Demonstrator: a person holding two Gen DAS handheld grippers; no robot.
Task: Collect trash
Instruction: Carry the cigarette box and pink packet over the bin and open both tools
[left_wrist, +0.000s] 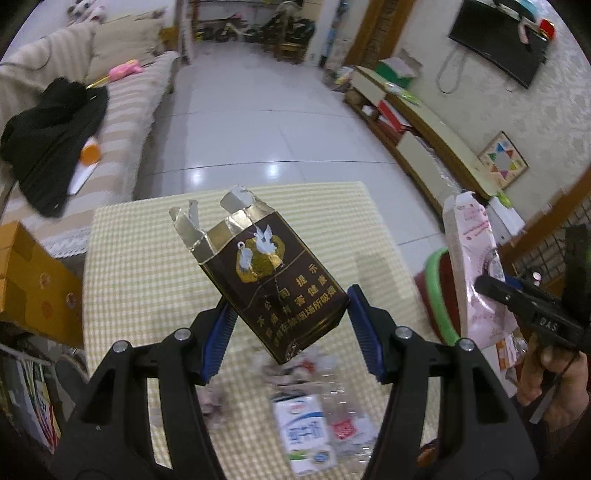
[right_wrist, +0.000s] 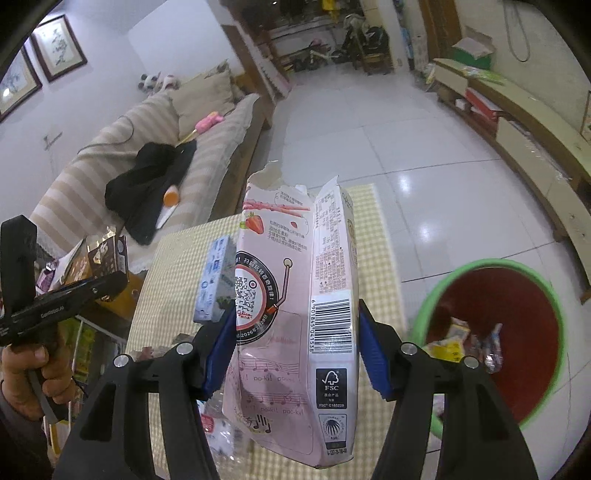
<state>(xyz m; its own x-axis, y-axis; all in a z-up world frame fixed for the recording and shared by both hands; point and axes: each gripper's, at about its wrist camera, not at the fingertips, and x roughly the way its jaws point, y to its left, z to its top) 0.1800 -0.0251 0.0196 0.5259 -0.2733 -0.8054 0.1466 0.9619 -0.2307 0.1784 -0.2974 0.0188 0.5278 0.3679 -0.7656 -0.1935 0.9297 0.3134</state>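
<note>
**A:** Nearest us, the left tongs (left_wrist: 291, 328), black arms with blue ribbed pads, are clamped on a dark brown cigarette pack (left_wrist: 271, 280) with white cranes and a torn-open gold foil top, held tilted in the air above the table (left_wrist: 147, 258), which wears a yellow-and-white checked cloth.

**B:** And the right tongs (right_wrist: 297, 347)?

**A:** Closed on a pink strawberry biscuit-stick box (right_wrist: 295, 314) of thin card, its top ripped open, gripped across its narrow sides and standing nearly upright over the table edge. A bare hand (right_wrist: 27, 373) works the handle of the other tool at the left of that view.

**B:** What is left on the cloth?

**A:** Just below the cigarette pack, a small white-and-blue milk carton (left_wrist: 308, 432) lies flat among crumpled clear plastic wrappers (left_wrist: 347, 406) and scraps with red print; they are blurred.

**B:** Where is the bin?

**A:** On the white tiled floor (right_wrist: 388, 129), just beside the table's right side: a round red plastic basin with a green rim (right_wrist: 491, 332), already holding a yellow wrapper (right_wrist: 448, 347) and some foil pieces.

**B:** Farther back?

**A:** A beige striped sofa (left_wrist: 125, 122) along the left wall carries a black garment (left_wrist: 51, 140), an orange-capped bottle (left_wrist: 90, 151) and a pink toy (left_wrist: 125, 70). Opposite, a low cream cabinet (left_wrist: 424, 133) runs under a wall-mounted flat television (left_wrist: 498, 44).
</note>
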